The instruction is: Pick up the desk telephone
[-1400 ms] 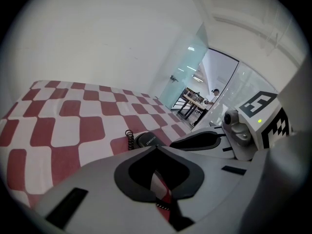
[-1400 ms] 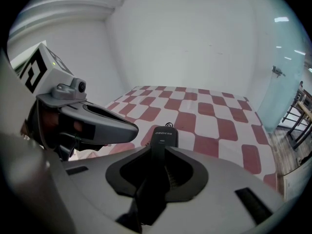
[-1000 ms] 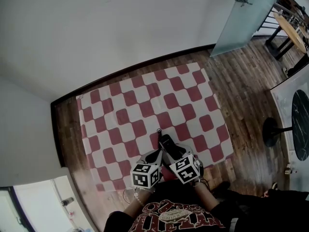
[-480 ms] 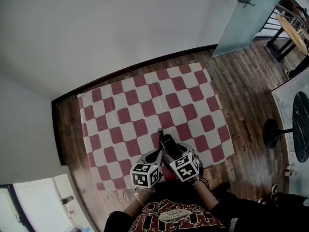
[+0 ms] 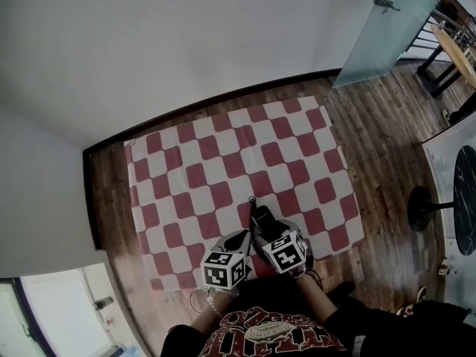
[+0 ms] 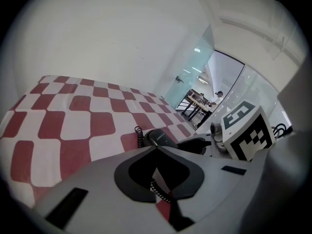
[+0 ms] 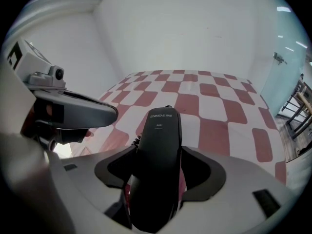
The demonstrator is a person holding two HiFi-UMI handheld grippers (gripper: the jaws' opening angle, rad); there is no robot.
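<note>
Two spread jaws of my right gripper (image 7: 159, 150), just opened wider, straddle the telephone handset (image 7: 158, 165) unpinched; its long axis runs toward twelve o'clock on the checkered cloth (image 5: 223, 162). Left gripper (image 6: 156, 149), pressed together, sits at nine o'clock.

Telephone handset (image 7: 158, 165): black plastic, smooth, low sheen. Coiled cord (image 6: 139, 136): black plastic, ribbed. Checked cloth (image 5: 223, 162): red and white, matt, slightly creased. Floor (image 5: 372, 125): dark wood planks, faint gloss. Left gripper (image 6: 156, 148): grey plastic shell, matt

L claw (image 6: 156, 149) shut; handset (image 6: 161, 137), cord (image 6: 139, 136) just ahead on checked cloth (image 6: 73, 123).
</note>
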